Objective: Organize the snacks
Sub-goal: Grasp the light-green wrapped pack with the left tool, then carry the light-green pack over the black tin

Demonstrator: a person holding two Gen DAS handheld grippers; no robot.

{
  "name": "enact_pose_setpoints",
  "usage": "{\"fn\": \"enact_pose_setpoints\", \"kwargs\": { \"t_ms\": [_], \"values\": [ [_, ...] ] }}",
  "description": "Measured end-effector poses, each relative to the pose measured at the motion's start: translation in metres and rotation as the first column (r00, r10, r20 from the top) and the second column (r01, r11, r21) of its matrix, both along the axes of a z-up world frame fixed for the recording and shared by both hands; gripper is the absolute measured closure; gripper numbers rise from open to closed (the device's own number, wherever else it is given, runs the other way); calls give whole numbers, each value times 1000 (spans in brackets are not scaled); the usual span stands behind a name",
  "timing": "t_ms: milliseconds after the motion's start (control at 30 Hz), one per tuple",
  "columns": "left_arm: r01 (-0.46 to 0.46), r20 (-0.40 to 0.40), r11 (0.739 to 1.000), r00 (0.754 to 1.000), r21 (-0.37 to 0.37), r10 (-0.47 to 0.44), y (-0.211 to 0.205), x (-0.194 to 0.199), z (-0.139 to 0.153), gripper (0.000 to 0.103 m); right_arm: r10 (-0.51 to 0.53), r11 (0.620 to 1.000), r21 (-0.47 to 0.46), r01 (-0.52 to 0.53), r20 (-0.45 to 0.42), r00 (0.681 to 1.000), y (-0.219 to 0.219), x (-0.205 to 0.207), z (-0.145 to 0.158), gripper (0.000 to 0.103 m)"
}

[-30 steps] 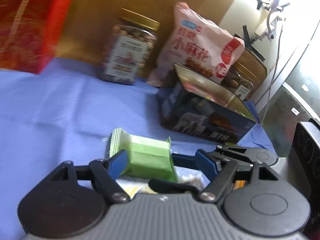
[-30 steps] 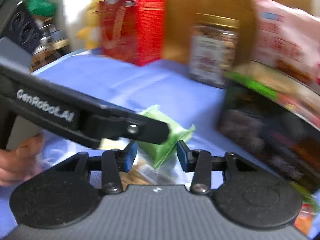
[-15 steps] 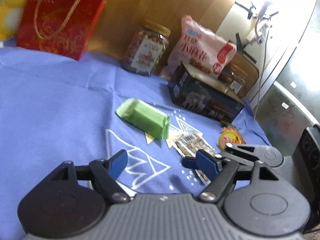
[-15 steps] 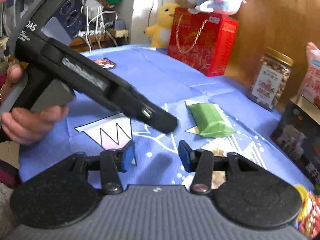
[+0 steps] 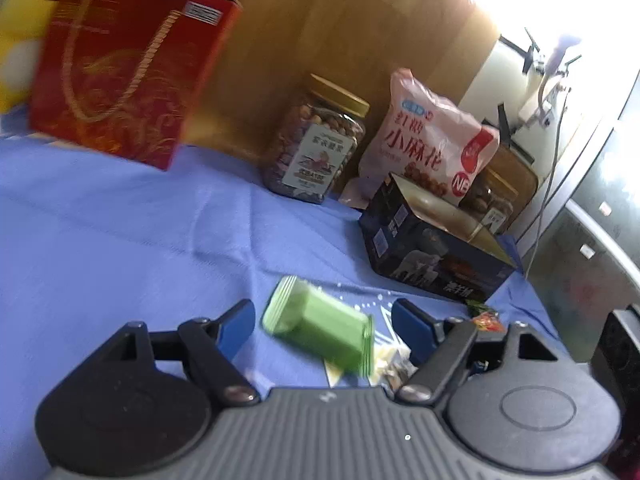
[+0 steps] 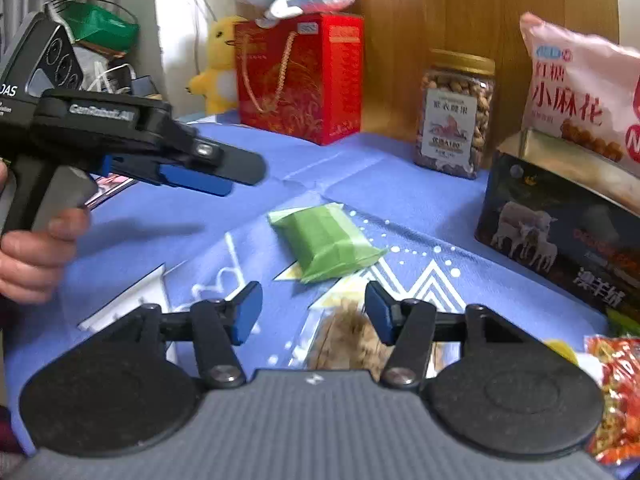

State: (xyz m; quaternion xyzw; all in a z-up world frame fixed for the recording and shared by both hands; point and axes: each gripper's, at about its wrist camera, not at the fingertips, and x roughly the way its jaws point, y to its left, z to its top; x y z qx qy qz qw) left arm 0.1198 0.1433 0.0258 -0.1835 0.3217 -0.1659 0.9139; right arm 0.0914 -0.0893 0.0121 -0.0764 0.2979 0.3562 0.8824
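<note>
**Green packet lies between two open grippers**

Left gripper [image 5: 322, 322] stands with its blue pads apart and nothing pressed between them; in its own view the green foil-wrapped snack packet [image 5: 320, 330] sits in the gap, lying on the blue cloth-covered desk [image 5: 120, 232] and not lifted. Right gripper [image 6: 312, 312] is opening its jaws, and nothing is between them either: the green packet [image 6: 326, 242] lies just ahead of its tips.

From the packet, the left gripper [image 6: 196, 178] hangs to the left and above in the right wrist view, held in a person's hand [image 6: 36, 256]. The packet's long axis runs slantwise across both views, neither square to the jaws nor in line with them. I judge the left gripper the nearer, though fisheye distortion makes this uncertain.

Beyond the packet stands the dark rectangular box printed with sheep [image 6: 560, 236], its top open, the likely place for the snacks. A clear packet of brownish snacks [image 6: 352, 340] lies nearer than the green one, half hidden behind the right gripper's body. A red-orange wrapper [image 6: 616, 392] is cut off at the frame edge. The left wrist view is blurred.
</note>
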Motion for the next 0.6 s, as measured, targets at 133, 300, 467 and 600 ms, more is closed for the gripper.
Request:
{"fn": "enact_pose_setpoints", "kwargs": {
  "t_ms": [133,300,467,600],
  "values": [
    [28,-47,998,999,47,-26,-17,32,-13,23,-10,999,-30,10,-2,1000,11,16,-3,38],
    [54,-58,993,997,102,-48,-28,38,-30,23,-10,999,-42,7,-51,999,21,39,-14,38],
    [68,-37,983,997,169,-63,-41,28,-31,24,-15,999,-42,15,-5,1000,27,37,-15,58],
    [86,-59,988,995,131,-79,-41,14,-27,32,8,999,-47,-7,22,1000,24,24,-11,64]
  ]
}}
